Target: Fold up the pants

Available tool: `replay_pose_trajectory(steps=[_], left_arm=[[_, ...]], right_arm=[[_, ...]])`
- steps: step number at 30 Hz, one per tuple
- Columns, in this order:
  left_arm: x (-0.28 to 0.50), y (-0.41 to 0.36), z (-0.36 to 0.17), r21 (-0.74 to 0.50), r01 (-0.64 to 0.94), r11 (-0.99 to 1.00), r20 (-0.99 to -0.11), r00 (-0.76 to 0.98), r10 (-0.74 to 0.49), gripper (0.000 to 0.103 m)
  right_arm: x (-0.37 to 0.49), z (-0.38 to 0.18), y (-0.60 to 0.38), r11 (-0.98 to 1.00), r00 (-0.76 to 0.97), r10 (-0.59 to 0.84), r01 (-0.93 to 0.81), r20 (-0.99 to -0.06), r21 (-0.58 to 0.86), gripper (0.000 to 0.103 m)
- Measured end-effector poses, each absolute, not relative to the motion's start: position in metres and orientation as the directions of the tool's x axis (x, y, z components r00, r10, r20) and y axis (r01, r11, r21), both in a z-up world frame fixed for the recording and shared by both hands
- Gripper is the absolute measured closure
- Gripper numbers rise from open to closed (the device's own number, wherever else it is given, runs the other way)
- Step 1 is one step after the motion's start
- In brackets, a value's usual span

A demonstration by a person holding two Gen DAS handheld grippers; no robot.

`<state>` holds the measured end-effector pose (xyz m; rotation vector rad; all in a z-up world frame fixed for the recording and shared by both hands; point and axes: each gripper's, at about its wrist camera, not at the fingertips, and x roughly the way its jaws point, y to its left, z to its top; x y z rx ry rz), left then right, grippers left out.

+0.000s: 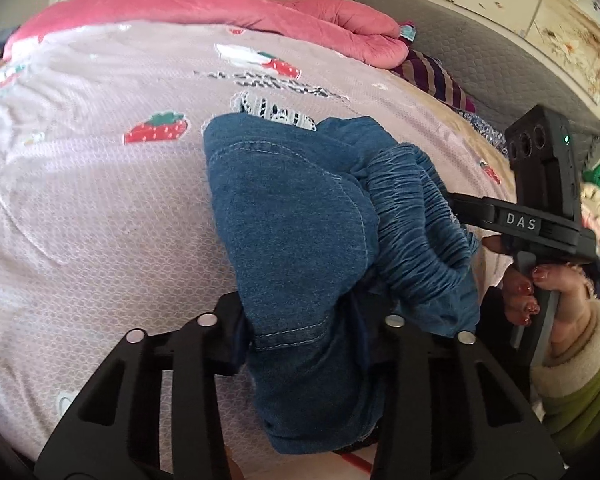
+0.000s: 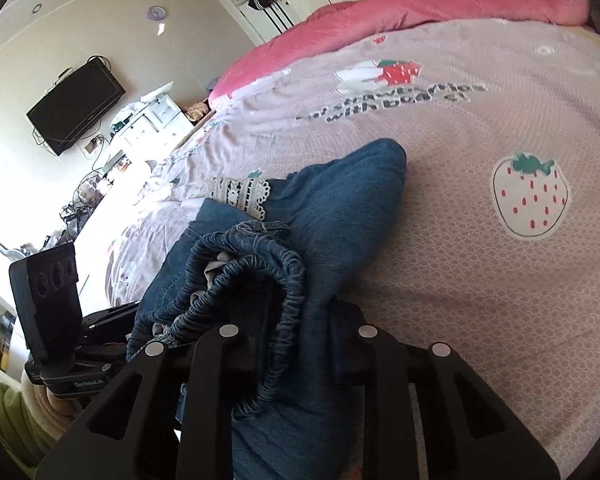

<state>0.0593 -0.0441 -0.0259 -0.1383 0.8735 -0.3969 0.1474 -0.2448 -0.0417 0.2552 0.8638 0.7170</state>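
Observation:
Blue denim pants (image 1: 300, 216) with an elastic gathered waistband (image 1: 416, 216) and a white lace trim (image 1: 276, 114) lie bunched on the bed. My left gripper (image 1: 304, 344) is shut on the denim fabric near a seam. My right gripper (image 2: 296, 352) is shut on the waistband (image 2: 276, 280) of the pants (image 2: 340, 200). The right gripper also shows in the left wrist view (image 1: 460, 208), reaching into the waistband from the right. The left gripper's body shows at the lower left of the right wrist view (image 2: 60, 320).
The bed sheet (image 1: 100, 200) is pale pink with strawberry prints. A pink quilt (image 1: 260, 12) lies along the far side. A grey headboard (image 1: 500, 60) and striped cloth (image 1: 432, 76) sit at the right. A wall TV (image 2: 76, 104) and cluttered desk (image 2: 148, 120) stand beyond the bed.

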Motion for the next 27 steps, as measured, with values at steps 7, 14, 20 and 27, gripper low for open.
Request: replay_pose_trajectory(steps=[7,14,20,27], left_arm=[[0.05,-0.044,-0.012,-0.28,0.307,0.91,-0.679,0.607,-0.414,0.08],[0.048,-0.042,0.007,-0.262,0.307,0.915,-0.644,0.65,-0.403,0.08],[0.053,-0.037,0.018,-0.258,0.292,0.921,-0.635,0.668,-0.389,0.08],[0.063,-0.033,0.027,-0.251,0.265,0.931,-0.632,0.683,-0.365,0.08]], right_arm=[[0.137,-0.018,-0.242,0.744,0.476,0.664,-0.502,-0.577,0.441,0.083],[0.135,0.011,-0.237,0.746,0.512,0.661,-0.527,-0.549,0.407,0.083],[0.141,0.022,-0.232,0.747,0.522,0.659,-0.533,-0.541,0.396,0.083],[0.153,0.028,-0.225,0.745,0.527,0.663,-0.536,-0.532,0.396,0.083]])
